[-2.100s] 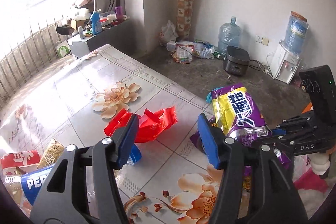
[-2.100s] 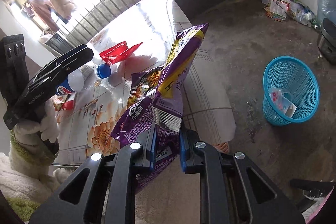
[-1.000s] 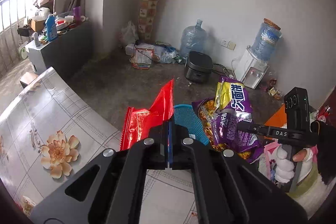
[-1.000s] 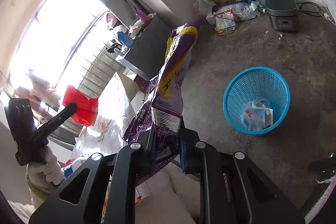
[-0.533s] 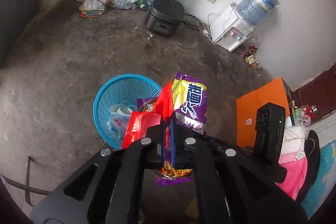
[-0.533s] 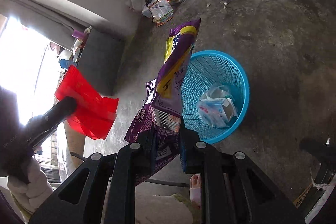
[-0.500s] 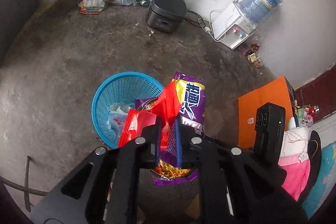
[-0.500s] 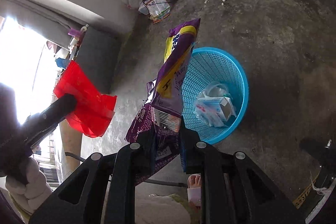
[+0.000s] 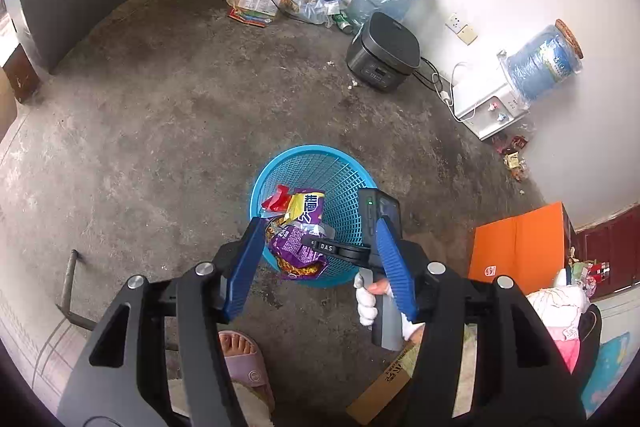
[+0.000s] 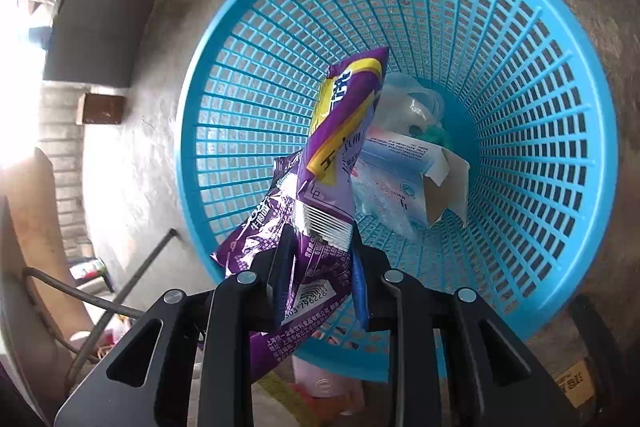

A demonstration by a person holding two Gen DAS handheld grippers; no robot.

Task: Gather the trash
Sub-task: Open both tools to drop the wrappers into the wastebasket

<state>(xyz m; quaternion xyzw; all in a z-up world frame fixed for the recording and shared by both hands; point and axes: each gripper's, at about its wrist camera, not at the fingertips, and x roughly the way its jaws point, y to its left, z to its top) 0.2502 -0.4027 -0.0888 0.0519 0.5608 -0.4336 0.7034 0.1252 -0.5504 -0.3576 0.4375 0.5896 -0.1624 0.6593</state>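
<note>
A blue mesh basket (image 9: 312, 151) stands on the concrete floor below both grippers. My left gripper (image 9: 320, 223) hovers above it, jaws opening and wide apart, nothing between the blue pads (image 9: 244, 267). The red wrapper (image 9: 276, 198) lies loose inside the basket. My right gripper (image 9: 320, 247) hangs over the basket's near rim with two purple snack bags (image 9: 298, 243). In the right wrist view the bags (image 10: 344, 131) fill the gap of my right gripper (image 10: 320, 239), its jaws opening, and reach into the basket (image 10: 520, 27).
A white carton and clear plastic (image 10: 400, 163) lie at the basket's bottom. Around it are a black rice cooker (image 9: 382, 53), a water dispenser (image 9: 492, 107), an orange box (image 9: 516, 243) and a metal bar (image 9: 66, 283). A slippered foot (image 9: 240, 351) stands close by.
Both grippers swung from the table down over the basket. The left jaws opened and the red wrapper dropped in. The right gripper sank with the purple bags and its jaws widened slightly.
</note>
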